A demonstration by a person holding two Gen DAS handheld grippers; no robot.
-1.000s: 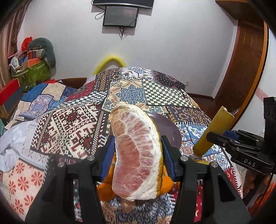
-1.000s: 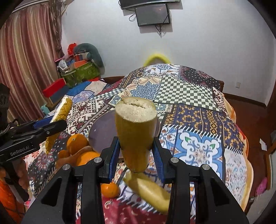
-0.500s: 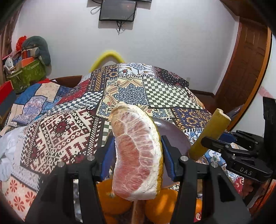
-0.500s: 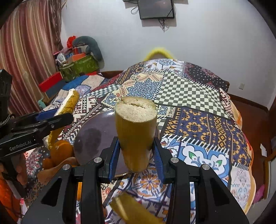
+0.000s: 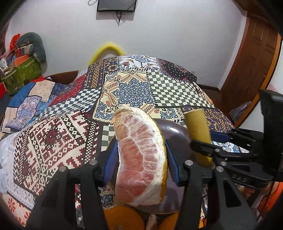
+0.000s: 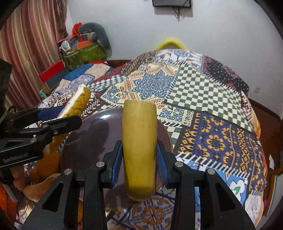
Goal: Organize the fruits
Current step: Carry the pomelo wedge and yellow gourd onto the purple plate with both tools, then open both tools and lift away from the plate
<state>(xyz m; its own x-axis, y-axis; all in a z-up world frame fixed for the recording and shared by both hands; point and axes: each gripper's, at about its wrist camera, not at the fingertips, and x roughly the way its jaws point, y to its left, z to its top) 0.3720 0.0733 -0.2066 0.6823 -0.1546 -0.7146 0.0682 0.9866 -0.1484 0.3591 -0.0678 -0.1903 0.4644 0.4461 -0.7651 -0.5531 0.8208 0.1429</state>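
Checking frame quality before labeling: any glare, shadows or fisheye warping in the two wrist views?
Left wrist: black vignette at the corners, quilt bulges with fisheye curvature; pomelo wedge sharp, sugarcane piece slightly motion-blurred. Right wrist: same warping; soft glare streak and a dark shadow on the purple plate; sugarcane piece crisp, left gripper at the edge softer.

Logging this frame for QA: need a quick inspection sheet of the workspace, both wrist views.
Surface: patchwork quilt over a bed.
Job's things: pomelo wedge; yellow cane piece; dark plate, bare; oranges near its edge.
Clutter: green bag and boxes by the wall.
Grippers: left gripper shut on the wedge; right gripper shut on the cane; both over the plate.
Cables: wires under the wall screen.
Surroundings: curtain, wooden door.
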